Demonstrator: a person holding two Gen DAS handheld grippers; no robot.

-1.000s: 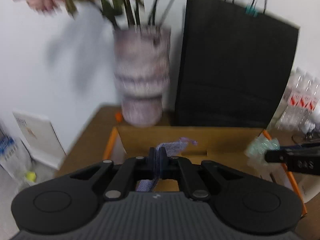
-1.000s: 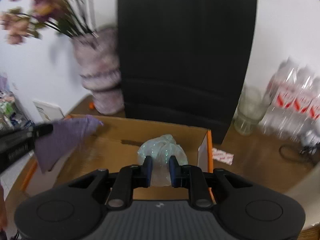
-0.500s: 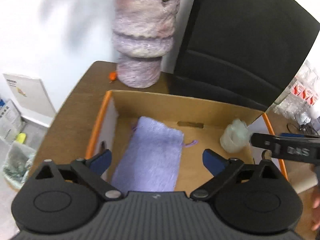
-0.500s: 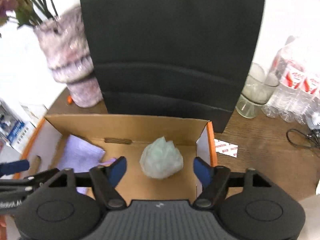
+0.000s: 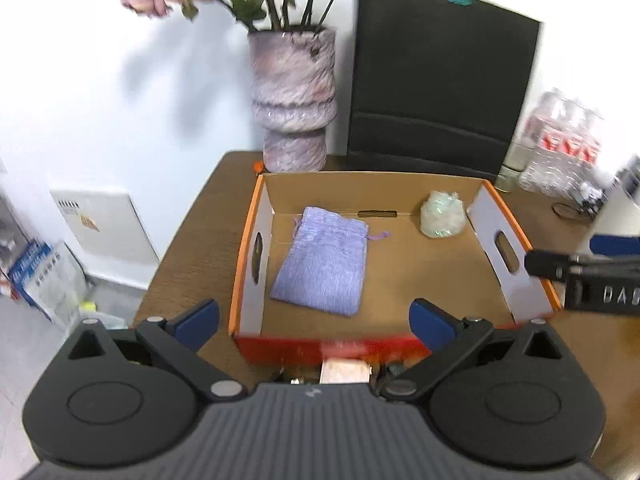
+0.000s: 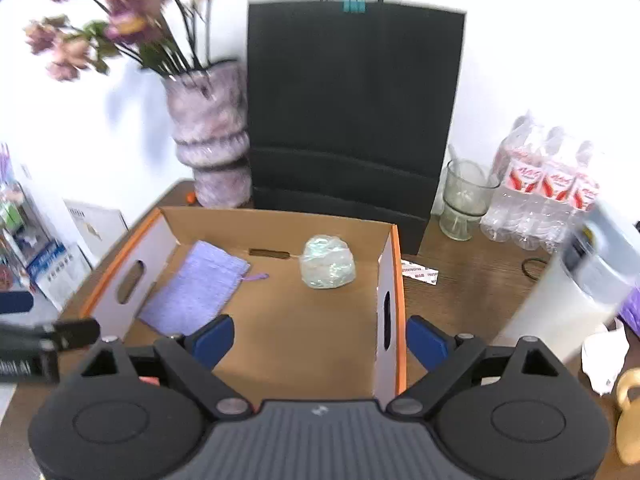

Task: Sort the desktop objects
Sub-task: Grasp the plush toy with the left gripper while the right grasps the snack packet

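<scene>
Left wrist view: your left claw [image 5: 314,316] is spread wide, nothing between its blue pads, poised over the near orange edge of the cardboard box [image 5: 248,264]. Your right claw [image 6: 318,338] has just been opening too and grips nothing; its right pad sits outside the box's right wall. Inside the box, the purple pouch [image 5: 326,264] lies flat toward the left, drawstring end at the back. The pale wrapped bundle [image 5: 443,220] sits in the far right corner, well apart from the pouch. Beyond the box, on the worktop [image 5: 192,248]: vase [image 5: 292,100], black paper bag [image 5: 436,88], water bottles [image 6: 540,200].
</scene>
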